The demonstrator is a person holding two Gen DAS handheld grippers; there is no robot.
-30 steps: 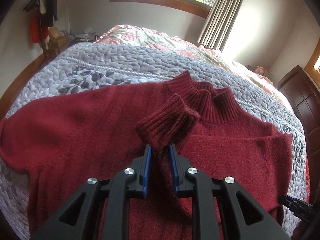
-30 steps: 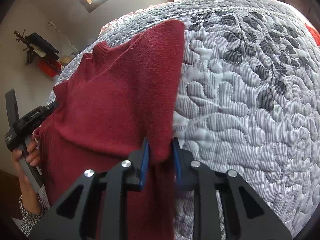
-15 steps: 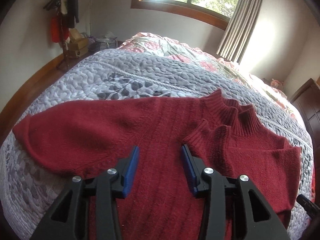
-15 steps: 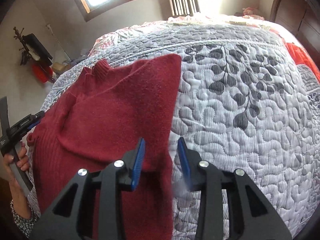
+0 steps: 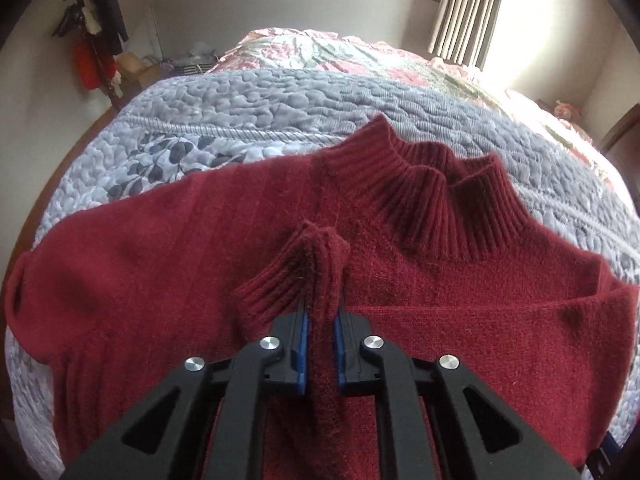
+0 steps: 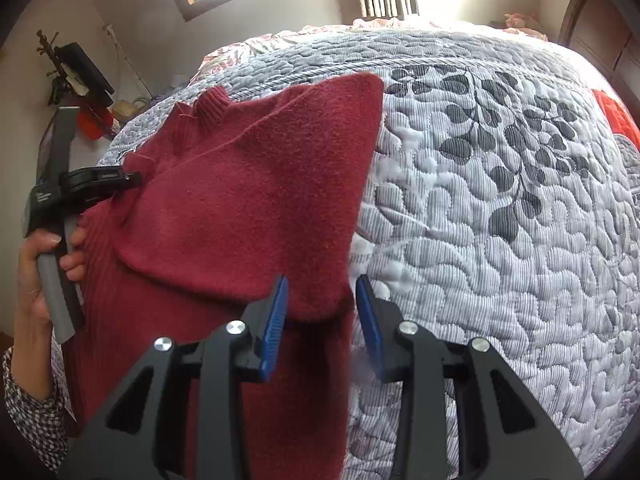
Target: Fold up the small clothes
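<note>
A dark red knit sweater (image 5: 160, 260) lies spread on a grey quilted bed (image 5: 260, 120), ribbed collar (image 5: 432, 192) pointing away. One sleeve is folded across the chest. My left gripper (image 5: 320, 344) is shut on that sleeve just behind its ribbed cuff (image 5: 280, 280), which stands up off the body. In the right wrist view the sweater (image 6: 240, 200) fills the left half, its folded side edge running toward me. My right gripper (image 6: 322, 320) is open, its blue pads on either side of that folded edge. A hand (image 6: 36, 264) holds the left gripper (image 6: 100, 180) at the far left.
Bare quilt (image 6: 500, 240) with a leaf print stretches to the right of the sweater. A floral bedspread (image 5: 340, 56) covers the far end of the bed. A clothes rack (image 5: 92, 40) stands by the left wall, dark wooden furniture (image 6: 600, 36) at the far right.
My left gripper, open above the sweater half a second ago, has shut on the sleeve by its cuff. My right gripper let go of the folded edge a second ago and stays open.
</note>
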